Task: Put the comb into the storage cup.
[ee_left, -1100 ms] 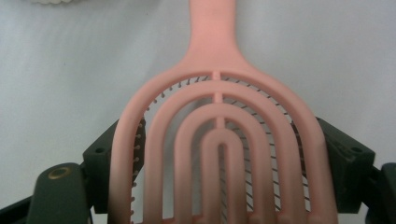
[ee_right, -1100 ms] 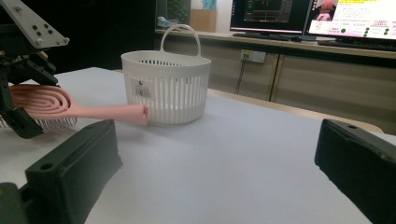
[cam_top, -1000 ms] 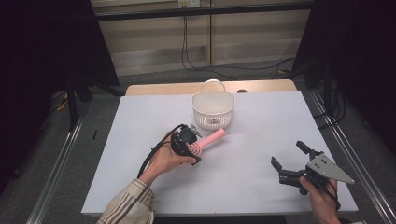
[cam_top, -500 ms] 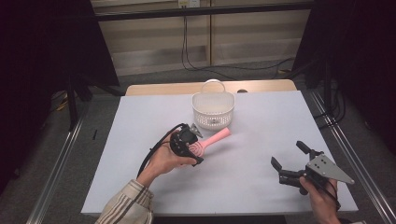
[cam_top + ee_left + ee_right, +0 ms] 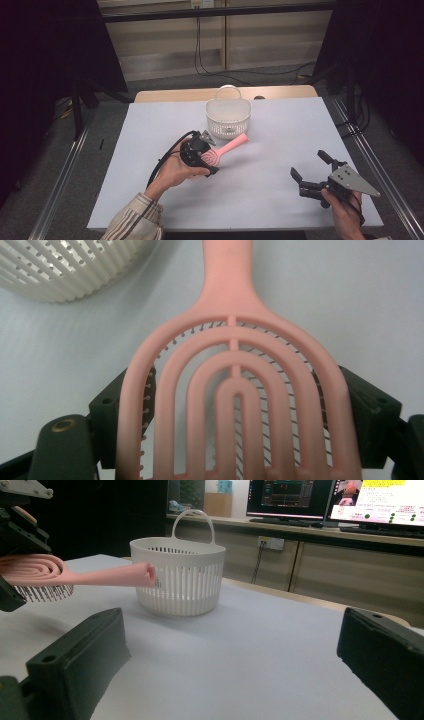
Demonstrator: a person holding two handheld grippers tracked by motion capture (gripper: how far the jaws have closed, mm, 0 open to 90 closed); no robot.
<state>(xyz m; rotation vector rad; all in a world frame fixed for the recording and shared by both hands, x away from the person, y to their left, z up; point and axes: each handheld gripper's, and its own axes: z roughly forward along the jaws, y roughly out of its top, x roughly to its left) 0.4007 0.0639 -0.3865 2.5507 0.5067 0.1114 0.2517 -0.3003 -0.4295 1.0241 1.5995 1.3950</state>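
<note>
A pink hairbrush (image 5: 227,147) hangs level just above the white table (image 5: 150,125), bristles down, its handle pointing at the white slotted basket (image 5: 228,117). My left gripper (image 5: 210,155) is shut on the brush's looped head. In the left gripper view the black jaws press on both sides of the hairbrush (image 5: 235,390), with the basket (image 5: 65,265) at the upper left. My right gripper (image 5: 309,165) rests low at the table's front right, open with nothing between its fingers. The right gripper (image 5: 230,670) looks towards the brush (image 5: 100,574) and the basket (image 5: 177,580).
The basket stands at the table's far middle with its handle up. A wooden edge (image 5: 280,93) runs along the table's far side. Metal rails (image 5: 65,175) flank the table. Lit monitors (image 5: 320,500) stand on a counter behind.
</note>
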